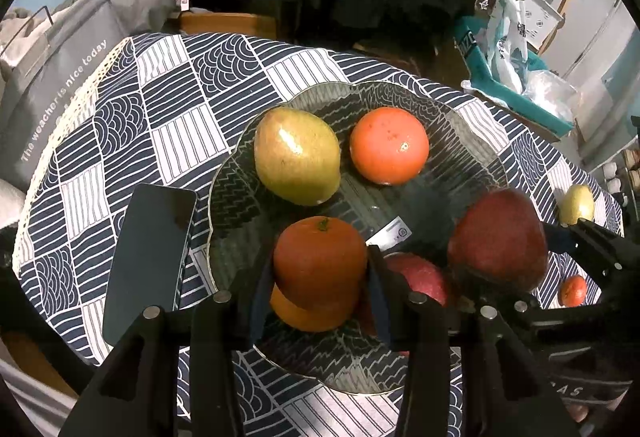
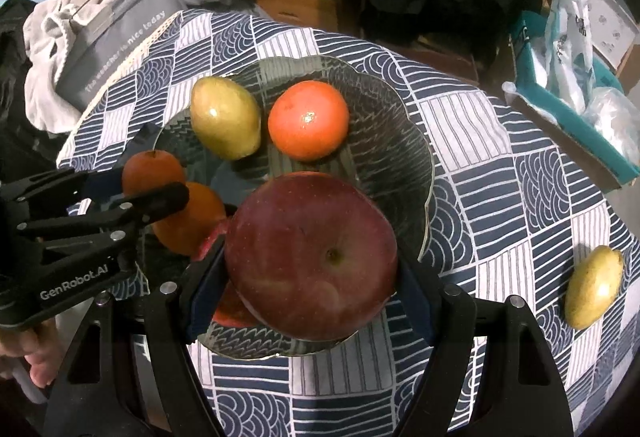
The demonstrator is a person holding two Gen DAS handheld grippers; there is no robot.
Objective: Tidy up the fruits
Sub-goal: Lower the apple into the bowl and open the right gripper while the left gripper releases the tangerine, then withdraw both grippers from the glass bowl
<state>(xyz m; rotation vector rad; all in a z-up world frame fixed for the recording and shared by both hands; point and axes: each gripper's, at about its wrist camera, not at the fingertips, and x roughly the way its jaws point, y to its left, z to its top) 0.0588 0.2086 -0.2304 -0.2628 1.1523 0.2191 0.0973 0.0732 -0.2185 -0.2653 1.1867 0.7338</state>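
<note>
Two hand-held grippers work over the glass plate (image 1: 472,141) on the table (image 2: 500,157). The left hand-held gripper (image 1: 320,277) has an orange (image 1: 320,261) between its pads, clamped above another orange (image 2: 192,225). The right hand-held gripper (image 2: 312,277) grips a red apple (image 2: 312,257). A mango (image 1: 296,155) and tangerine (image 1: 388,145) lie in the plate; another mango (image 2: 594,287) sits on the tablecloth

- left gripper (image 1: 320,273) over glass plate (image 1: 472,141), orange (image 1: 320,261) between its jaws, pads at both sides
- second orange (image 1: 308,317) under it
- pear (image 1: 296,157) and tangerine (image 1: 388,145) at plate's far side
- right gripper (image 1: 500,269) holds red apple (image 1: 498,237)
- phone (image 1: 148,261) left of plate, on patterned cloth (image 1: 168,97)
</note>
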